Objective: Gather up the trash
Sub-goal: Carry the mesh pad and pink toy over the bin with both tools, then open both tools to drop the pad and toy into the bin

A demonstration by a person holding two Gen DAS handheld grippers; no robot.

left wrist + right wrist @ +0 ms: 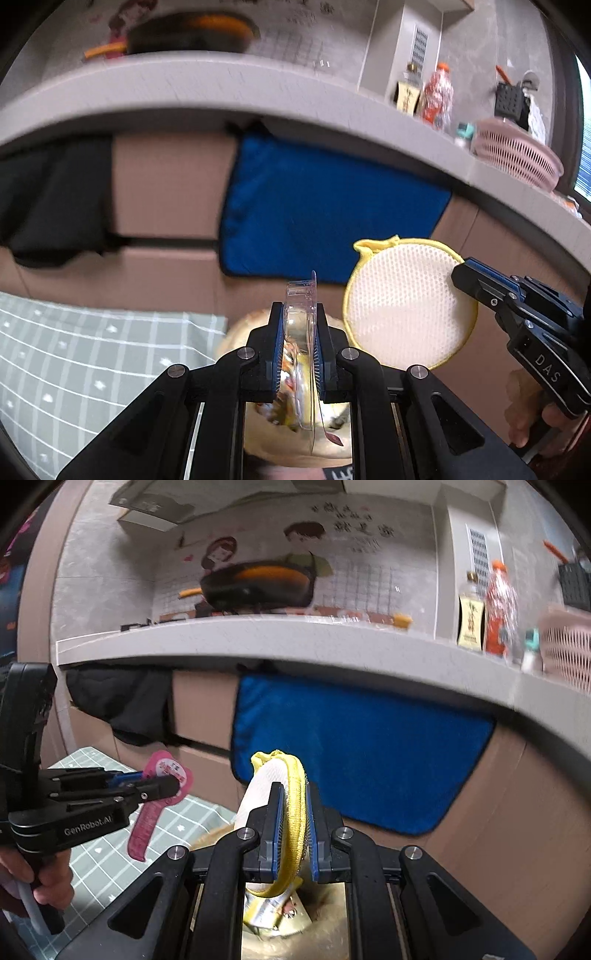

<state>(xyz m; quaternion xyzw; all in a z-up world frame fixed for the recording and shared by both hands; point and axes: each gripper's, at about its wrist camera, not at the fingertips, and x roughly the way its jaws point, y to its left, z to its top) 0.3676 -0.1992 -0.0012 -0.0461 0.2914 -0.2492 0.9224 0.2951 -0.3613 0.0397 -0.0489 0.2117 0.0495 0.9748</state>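
My left gripper [300, 312] is shut on a clear plastic blister pack [301, 295] that stands on edge between the pads. In the right wrist view the same left gripper [171, 784] shows at the left, and the blister pack's [162, 775] pink backing card hangs down. My right gripper [294, 794] is shut on the rim of a round white mesh pad with a yellow border [295, 775]. The left wrist view shows that mesh pad [402, 306] face-on, pinched at its right edge by the right gripper [461, 275]. A tan round container [236, 332] with wrappers in it lies below both grippers.
A grey counter [295, 638] runs across above, bearing a black pan [258, 583], bottles [498, 609] and a pink basket [517, 155]. A blue towel [351, 746] and a black cloth [122, 701] hang on the brown cabinet fronts. A green checked cloth [92, 362] covers the surface at the left.
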